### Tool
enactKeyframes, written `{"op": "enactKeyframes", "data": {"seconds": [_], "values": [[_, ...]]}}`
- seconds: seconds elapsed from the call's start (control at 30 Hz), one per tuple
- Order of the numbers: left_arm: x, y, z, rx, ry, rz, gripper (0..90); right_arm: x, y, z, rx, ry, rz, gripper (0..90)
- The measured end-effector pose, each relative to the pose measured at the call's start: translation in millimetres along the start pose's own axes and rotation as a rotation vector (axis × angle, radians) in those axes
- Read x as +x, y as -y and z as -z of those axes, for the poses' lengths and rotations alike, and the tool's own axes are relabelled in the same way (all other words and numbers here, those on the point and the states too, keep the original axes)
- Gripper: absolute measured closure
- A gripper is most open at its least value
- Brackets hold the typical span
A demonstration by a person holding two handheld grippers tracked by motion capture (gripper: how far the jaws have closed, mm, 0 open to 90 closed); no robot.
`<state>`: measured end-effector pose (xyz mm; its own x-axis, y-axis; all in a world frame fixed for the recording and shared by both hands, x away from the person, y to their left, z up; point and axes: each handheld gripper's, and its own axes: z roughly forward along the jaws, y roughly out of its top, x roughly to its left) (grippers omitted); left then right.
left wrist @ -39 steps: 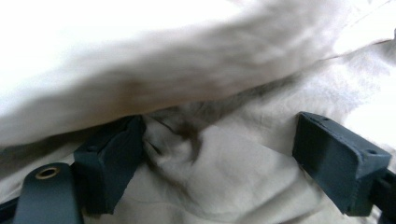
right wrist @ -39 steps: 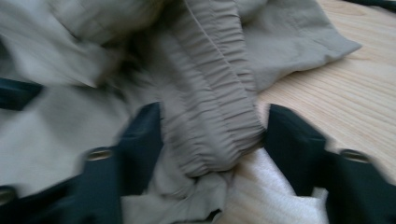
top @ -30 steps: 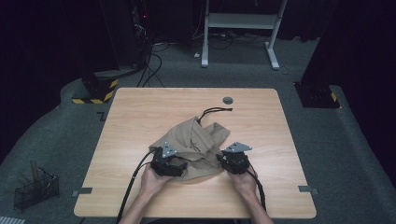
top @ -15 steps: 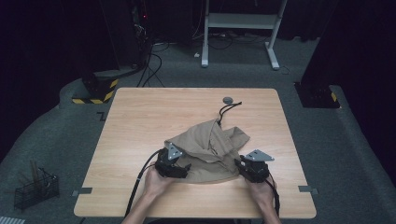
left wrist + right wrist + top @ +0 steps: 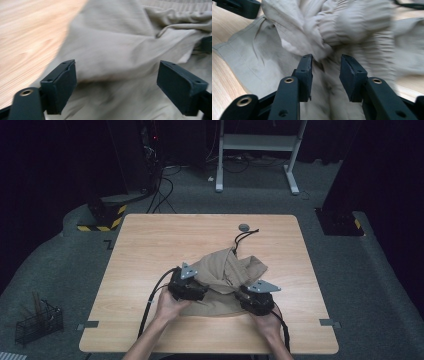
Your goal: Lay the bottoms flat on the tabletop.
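A crumpled piece of tan clothing (image 5: pixel 225 280) lies bunched on the near half of the wooden tabletop (image 5: pixel 150 245), a little right of its middle. Its folds pile up toward the centre, and a gathered, ribbed band (image 5: pixel 352 27) shows in the right gripper view. A black drawstring (image 5: pixel 242 237) trails from the far edge of the cloth toward a small round grey disc (image 5: pixel 244 227) that sits on the wood just beyond it.

The left hand-held gripper (image 5: pixel 117 85) rests at the cloth's near left edge, its jaws spread wide with flat fabric lying between them, not pinched. The right hand-held gripper (image 5: pixel 325 75) sits at the near right edge; its jaws stand partly apart, with a small gap between the pads, and a raised fold of the cloth lies just ahead of that gap. Whether the pads touch the fabric cannot be told.

In the high view, the left gripper (image 5: pixel 187 285) and the right gripper (image 5: pixel 256 297) flank the cloth, each held by a hand coming in from the near edge.

Off the tabletop, a wire basket (image 5: pixel 37 322) stands on the grey floor at the left, and a white-legged frame (image 5: pixel 260 142) stands farther back.
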<state>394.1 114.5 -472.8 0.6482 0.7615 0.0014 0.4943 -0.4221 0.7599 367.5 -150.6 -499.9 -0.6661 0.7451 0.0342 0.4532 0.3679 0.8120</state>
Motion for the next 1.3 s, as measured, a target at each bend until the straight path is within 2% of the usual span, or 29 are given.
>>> {"op": "enactKeyframes", "data": {"seconds": [0.03, 0.07, 0.13, 0.2, 0.23, 0.3, 0.33, 0.4, 0.47, 0.5, 0.53, 0.6, 0.63, 0.67, 0.7, 0.73, 0.77, 0.87, 0.9, 0.93, 0.97, 1.03, 1.07, 1.1, 1.13, 1.17, 1.2, 1.23, 1.3], "values": [[0.0, 0.0, 0.0, 0.0, 0.0, 0.0, 17.9, 0.0, 0.0, 0.0, 0.0, 0.0, 0.0, 62.2], [-7.0, -4.5, -4.8, 0.01, -0.004, -0.047, 18.9, 6.0, -3.3, -7.5, 0.026, 0.026, 0.022, 60.2], [-12.5, -8.4, -11.0, 0.012, -0.004, -0.079, 22.7, 10.3, -3.2, -13.4, 0.031, 0.041, 0.059, 59.9], [-14.3, -9.9, -15.7, 0.031, -0.008, -0.099, 31.9, 11.2, -2.6, -17.4, 0.039, 0.044, 0.074, 60.2], [-16.4, -10.3, -21.0, 0.061, -0.029, -0.128, 41.0, 11.6, 0.2, -26.3, 0.068, 0.032, 0.071, 60.7], [-16.1, -9.7, -25.8, 0.078, -0.013, -0.13, 56.0, 12.9, 2.1, -28.8, 0.076, 0.029, 0.072, 60.8], [-13.2, -8.4, -28.7, 0.084, -0.006, -0.121, 64.8, 14.3, 5.1, -32.7, 0.086, 0.031, 0.095, 60.8], [-7.9, -8.3, -29.0, 0.079, 0.0, -0.09, 78.0, 14.2, 4.9, -33.3, 0.09, 0.03, 0.098, 60.8], [-2.1, -9.2, -25.3, 0.061, -0.017, -0.073, 88.3, 13.7, 4.8, -34.0, 0.102, 0.021, 0.1, 60.8], [1.3, -9.6, -22.7, 0.051, -0.027, -0.055, 89.1, 13.8, 4.8, -34.3, 0.106, 0.02, 0.105, 60.8], [1.3, -9.6, -22.7, 0.051, -0.027, -0.055, 89.4, 13.8, 4.8, -34.3, 0.106, 0.02, 0.105, 60.8], [20.4, -12.1, -9.3, 0.011, -0.067, 0.017, 89.7, 13.9, 6.0, -32.8, 0.106, 0.014, 0.116, 60.8], [20.4, -12.1, -9.3, 0.011, -0.067, 0.017, 89.7, 13.9, 6.0, -32.8, 0.106, 0.014, 0.116, 60.8], [35.8, -12.4, 0.9, -0.017, -0.092, 0.07, 89.8, 13.8, 8.3, -29.5, 0.107, 0.001, 0.121, 61.2], [43.7, -11.4, 4.9, -0.023, -0.109, 0.094, 89.8, 13.4, 9.2, -28.3, 0.106, -0.004, 0.127, 61.6], [43.7, -11.4, 4.9, -0.023, -0.109, 0.094, 89.9, 12.8, 10.4, -26.5, 0.106, -0.01, 0.131, 62.1], [57.3, -7.4, 8.2, -0.011, -0.137, 0.131, 89.9, 12.0, 11.6, -24.7, 0.105, -0.016, 0.135, 62.6], [78.6, 2.6, 6.9, 0.048, -0.215, 0.159, 89.9, 12.1, 15.9, -18.2, 0.109, -0.029, 0.138, 63.4], [78.6, 2.6, 6.9, 0.048, -0.215, 0.159, 89.9, 11.7, 17.8, -15.9, 0.107, -0.036, 0.146, 63.5], [90.7, 10.8, 3.6, 0.092, -0.246, 0.189, 89.9, 11.4, 19.8, -13.1, 0.106, -0.042, 0.146, 63.8], [94.9, 14.2, 1.3, 0.113, -0.262, 0.198, 89.7, 11.1, 20.5, -11.7, 0.108, -0.046, 0.147, 63.8], [97.4, 18.7, 1.2, 0.106, -0.268, 0.202, 86.4, 11.1, 21.1, -8.7, 0.12, -0.051, 0.154, 63.7], [97.4, 18.7, 1.2, 0.106, -0.268, 0.202, 78.6, 11.1, 21.1, -8.7, 0.12, -0.051, 0.154, 63.7], [95.0, 21.1, 6.2, 0.052, -0.221, 0.199, 67.2, 9.5, 20.9, -8.1, 0.123, -0.065, 0.151, 63.5], [92.0, 21.6, 9.4, 0.043, -0.204, 0.199, 60.6, 8.0, 20.5, -8.4, 0.122, -0.073, 0.141, 63.1], [87.4, 21.5, 14.9, 0.027, -0.208, 0.193, 53.0, 6.6, 19.9, -8.3, 0.123, -0.08, 0.129, 61.6], [82.9, 21.4, 21.2, 0.0, -0.209, 0.189, 46.6, 7.6, 19.2, -6.5, 0.122, -0.062, 0.13, 58.8], [82.9, 21.4, 21.2, 0.0, -0.209, 0.189, 42.9, 9.9, 18.9, -3.2, 0.116, -0.036, 0.138, 57.2], [66.3, 23.3, 37.1, -0.065, -0.195, 0.169, 39.1, 10.8, 19.5, 6.3, 0.084, -0.01, 0.135, 56.6]]}}
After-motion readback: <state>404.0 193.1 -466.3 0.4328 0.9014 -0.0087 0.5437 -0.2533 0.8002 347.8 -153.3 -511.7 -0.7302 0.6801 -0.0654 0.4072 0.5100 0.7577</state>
